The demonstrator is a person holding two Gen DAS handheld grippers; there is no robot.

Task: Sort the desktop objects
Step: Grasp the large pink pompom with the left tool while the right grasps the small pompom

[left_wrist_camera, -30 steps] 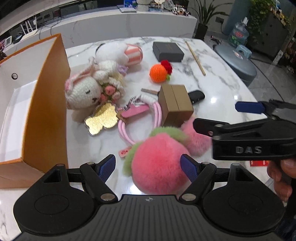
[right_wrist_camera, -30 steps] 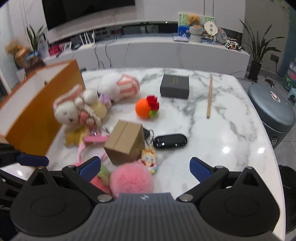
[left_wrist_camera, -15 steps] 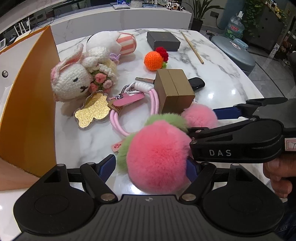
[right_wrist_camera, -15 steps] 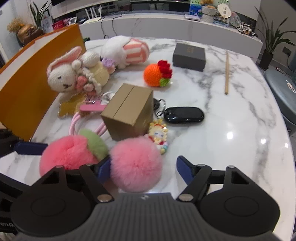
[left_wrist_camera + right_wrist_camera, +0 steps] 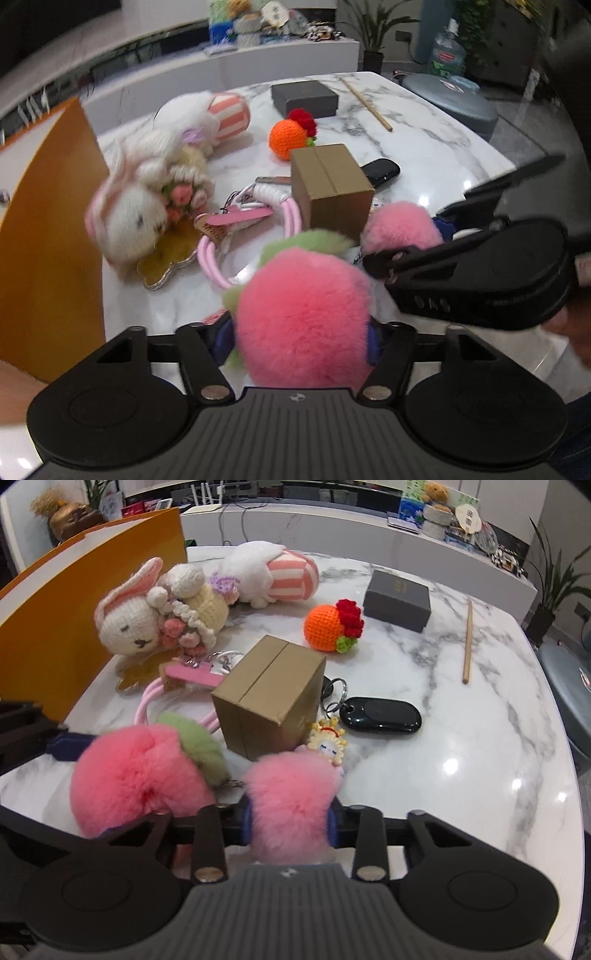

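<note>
Now, both grippers: each is pinching one fluffy ball of the same charm.
Left gripper (image 5: 301, 341): blue pads pressed into the sides of the peach pompom (image 5: 303, 317), its fur bulging between them.
Right gripper (image 5: 290, 821): closed on the paler pink pompom (image 5: 291, 805), pads sunk into the fur.
Where they are: at the near edge of the marble table (image 5: 461, 746), just in front of the gold cardboard box (image 5: 269, 696); whether the balls are lifted off the top I cannot tell.
Link: a small metal clasp (image 5: 231, 784) appears to join the two balls, and a little doll charm (image 5: 327, 744) sits beside the pale one.
Axis: the pair runs left to right along the near edge; the peach's green leaf (image 5: 201, 742) points away, toward the box.
Doing it well: likely raise both hands together and level, so the clasp is not strained, then carry toward the orange box (image 5: 48, 236) at the left edge.
Watch: the pink strap (image 5: 212, 254) lies close and could snag.
</note>
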